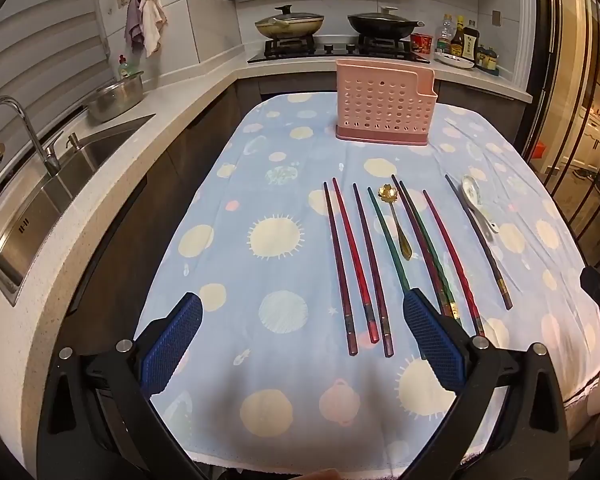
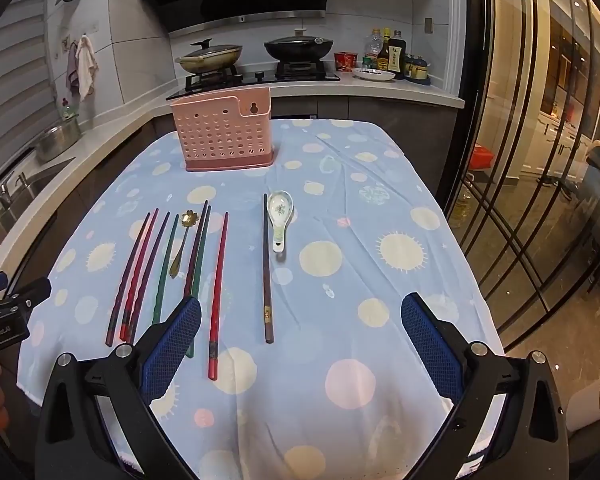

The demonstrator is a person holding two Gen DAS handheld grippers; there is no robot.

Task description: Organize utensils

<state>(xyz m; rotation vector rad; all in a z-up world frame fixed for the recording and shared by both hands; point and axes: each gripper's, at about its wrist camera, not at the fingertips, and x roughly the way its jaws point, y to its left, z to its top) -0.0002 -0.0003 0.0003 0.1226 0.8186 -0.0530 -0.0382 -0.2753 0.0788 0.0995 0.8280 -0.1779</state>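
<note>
Chopsticks mid-table, bare tablecloth rightward

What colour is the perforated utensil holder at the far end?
Pink utensil holder, clearest in the right wrist view.

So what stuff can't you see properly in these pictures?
- Inside of the pink holder: both views show only its holed front wall, so any contents or dividers stay hidden.
- Near end of the green chopstick: covered by a blue pad of the left gripper.
- Two chopsticks' near ends in the right wrist view: behind the right gripper.
- Bottle labels: too small to read.
</note>
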